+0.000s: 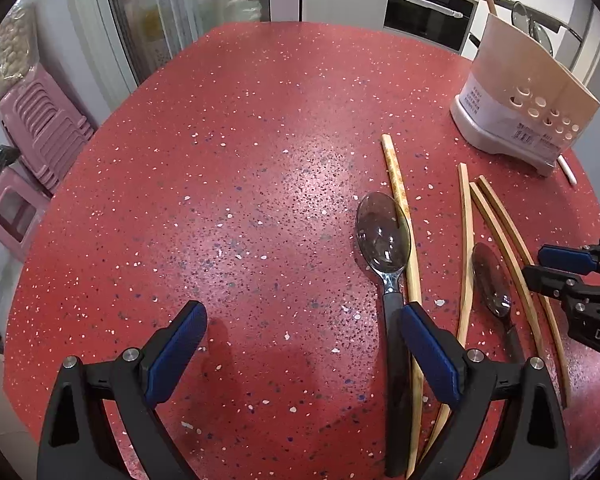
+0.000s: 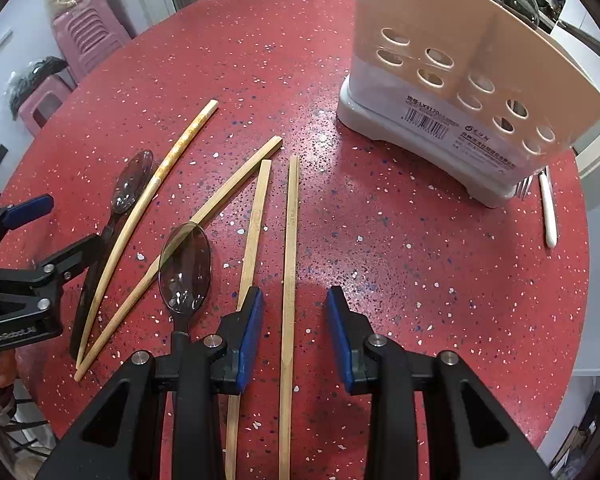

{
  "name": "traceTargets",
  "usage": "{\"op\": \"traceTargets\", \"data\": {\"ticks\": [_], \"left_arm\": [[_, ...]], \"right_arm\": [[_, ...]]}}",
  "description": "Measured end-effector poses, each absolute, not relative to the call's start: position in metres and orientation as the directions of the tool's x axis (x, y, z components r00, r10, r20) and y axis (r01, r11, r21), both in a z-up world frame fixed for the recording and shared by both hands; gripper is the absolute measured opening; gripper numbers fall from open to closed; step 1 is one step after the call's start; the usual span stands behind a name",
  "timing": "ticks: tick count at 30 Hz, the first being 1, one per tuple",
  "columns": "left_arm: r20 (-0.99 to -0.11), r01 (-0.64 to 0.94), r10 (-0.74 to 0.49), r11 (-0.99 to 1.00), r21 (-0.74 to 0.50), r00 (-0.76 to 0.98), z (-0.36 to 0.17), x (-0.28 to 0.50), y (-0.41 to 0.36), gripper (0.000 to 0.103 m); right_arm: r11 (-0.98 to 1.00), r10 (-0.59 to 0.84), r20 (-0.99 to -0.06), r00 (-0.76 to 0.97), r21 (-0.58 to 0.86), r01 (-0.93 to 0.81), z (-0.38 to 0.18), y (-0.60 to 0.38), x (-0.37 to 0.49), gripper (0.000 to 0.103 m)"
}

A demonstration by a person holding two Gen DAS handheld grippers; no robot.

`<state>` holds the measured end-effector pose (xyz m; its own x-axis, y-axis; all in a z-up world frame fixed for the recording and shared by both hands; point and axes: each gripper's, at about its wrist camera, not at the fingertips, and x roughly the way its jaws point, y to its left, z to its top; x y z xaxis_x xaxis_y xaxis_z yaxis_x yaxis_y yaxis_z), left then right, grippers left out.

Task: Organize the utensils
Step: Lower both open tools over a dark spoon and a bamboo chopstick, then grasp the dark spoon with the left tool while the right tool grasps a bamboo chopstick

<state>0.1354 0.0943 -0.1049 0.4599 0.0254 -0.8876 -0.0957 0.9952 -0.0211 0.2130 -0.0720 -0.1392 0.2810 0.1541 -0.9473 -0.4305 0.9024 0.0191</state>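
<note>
Several bamboo chopsticks (image 2: 290,248) and two dark translucent spoons (image 2: 185,266) lie loose on the red speckled table (image 1: 240,160). A beige and white utensil holder (image 2: 456,92) stands at the back right; it also shows in the left wrist view (image 1: 524,92). My right gripper (image 2: 295,308) is open and straddles one chopstick just above the table. My left gripper (image 1: 302,326) is open and empty, its right finger beside a spoon (image 1: 384,240) and a patterned chopstick (image 1: 400,200). The right gripper shows at the edge of the left wrist view (image 1: 540,262).
A white-handled fork (image 2: 548,212) lies on the table behind the holder's right end. Pink plastic stools (image 1: 40,132) stand stacked beyond the table's left edge. A kitchen counter and oven (image 1: 424,8) are behind the table.
</note>
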Motion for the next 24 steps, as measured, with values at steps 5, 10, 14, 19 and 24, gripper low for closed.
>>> {"op": "traceTargets", "data": {"ticks": [5, 10, 14, 19, 24], "left_arm": [[-0.888, -0.094, 0.044, 0.996, 0.001, 0.458, -0.107, 0.142, 0.089, 0.103], [-0.896, -0.109, 0.059, 0.994, 0.012, 0.44, -0.112, 0.149, 0.092, 0.103], [-0.897, -0.079, 0.068, 0.996, 0.037, 0.436, -0.11, 0.155, 0.082, 0.103], [-0.911, -0.01, 0.003, 1.0, -0.002, 0.412, -0.106, 0.16, 0.067, 0.096], [-0.93, 0.067, -0.04, 0.998, -0.016, 0.365, -0.1, 0.171, 0.054, 0.079]], "right_arm": [[0.901, 0.157, -0.946, 0.285, 0.02, -0.433, -0.141, -0.076, 0.209, 0.036], [0.9, 0.159, -0.945, 0.285, 0.02, -0.435, -0.14, -0.076, 0.207, 0.036], [0.896, 0.146, -0.95, 0.274, 0.01, -0.443, -0.139, -0.072, 0.208, 0.036], [0.891, 0.134, -0.96, 0.248, 0.007, -0.453, -0.138, -0.067, 0.212, 0.036], [0.89, 0.133, -0.966, 0.221, 0.018, -0.455, -0.136, -0.065, 0.218, 0.01]]}}
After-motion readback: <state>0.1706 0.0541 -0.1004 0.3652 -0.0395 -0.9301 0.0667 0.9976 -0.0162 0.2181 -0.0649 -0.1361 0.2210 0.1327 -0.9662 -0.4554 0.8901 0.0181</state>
